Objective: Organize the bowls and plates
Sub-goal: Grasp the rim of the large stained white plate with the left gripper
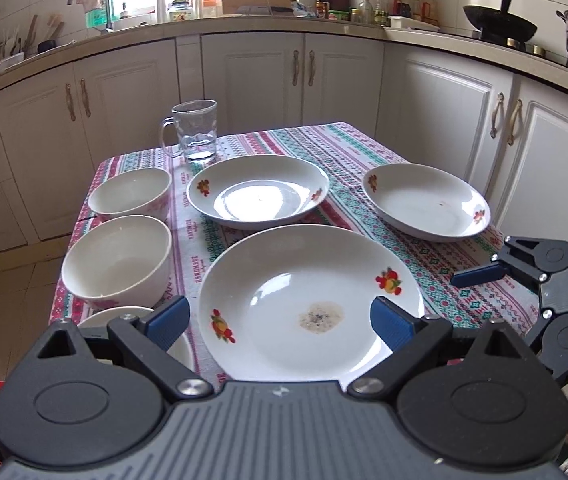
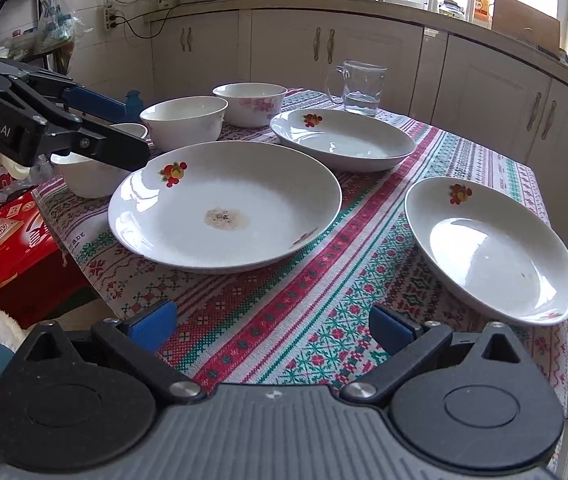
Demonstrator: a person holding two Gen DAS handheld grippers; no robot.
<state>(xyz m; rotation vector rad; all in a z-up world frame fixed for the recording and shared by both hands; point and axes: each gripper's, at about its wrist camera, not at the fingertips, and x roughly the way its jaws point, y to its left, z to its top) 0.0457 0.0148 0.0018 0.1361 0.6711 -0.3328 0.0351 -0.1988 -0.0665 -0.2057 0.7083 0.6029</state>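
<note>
Three white plates with small fruit prints lie upright on the patterned cloth: the nearest plate (image 1: 312, 304), the largest in view, has a brownish stain at its centre, the middle plate (image 1: 257, 192) lies just behind it, and the third plate (image 1: 426, 202) lies apart to the right. Along the left edge stand three white bowls in a row: the far bowl (image 1: 129, 194) with pink flowers, the middle bowl (image 1: 117, 260) close in front, and the near bowl (image 2: 83, 176), partly hidden.

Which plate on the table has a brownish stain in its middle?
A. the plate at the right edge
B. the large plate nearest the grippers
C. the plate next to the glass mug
B: the large plate nearest the grippers carries a brownish stain at its centre.
</note>
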